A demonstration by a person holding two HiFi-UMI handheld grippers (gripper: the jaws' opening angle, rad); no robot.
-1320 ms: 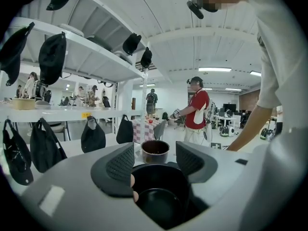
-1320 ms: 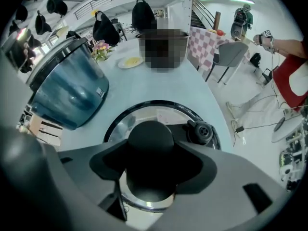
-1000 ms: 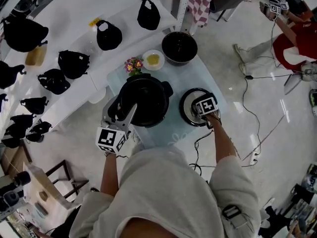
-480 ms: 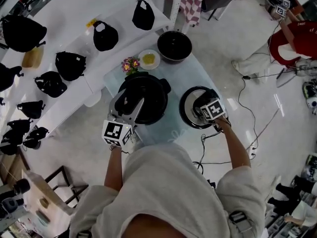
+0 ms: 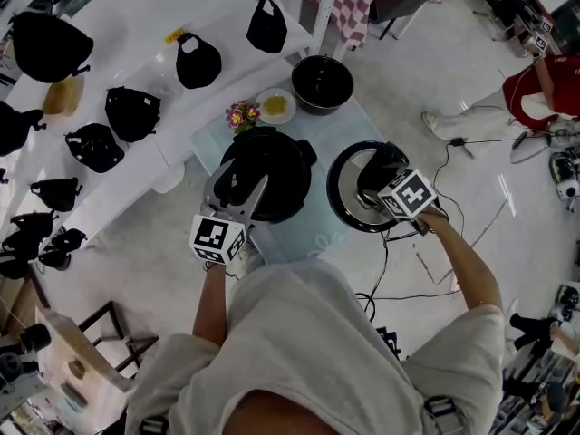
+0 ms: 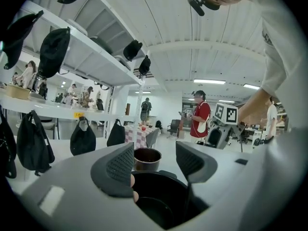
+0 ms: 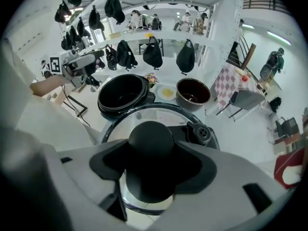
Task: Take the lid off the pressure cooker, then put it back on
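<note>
The black pressure cooker [image 5: 267, 175] stands open on the small pale table [image 5: 353, 120]; the right gripper view shows its empty pot [image 7: 122, 93]. My right gripper [image 5: 381, 184] points steeply down and is shut on the round black knob [image 7: 150, 138] of the glass lid [image 5: 349, 193]. The lid hangs level in the air to the right of the cooker, above the table's right part. My left gripper [image 5: 237, 188] lies nearly level over the cooker's near-left rim. Its jaws stand apart with nothing between the pads [image 6: 120, 165], and the pot's mouth [image 6: 159, 196] lies just below them.
A dark bowl [image 5: 321, 83], a small plate with something yellow [image 5: 275, 106] and a bunch of flowers [image 5: 241, 115] sit at the table's far end. White shelves with black bags [image 5: 127, 116] run along the left. Cables [image 5: 453, 198] cross the floor on the right.
The right gripper has lifted the lid off the table and carried it upward and a little right. The left gripper has stayed at the cooker.
</note>
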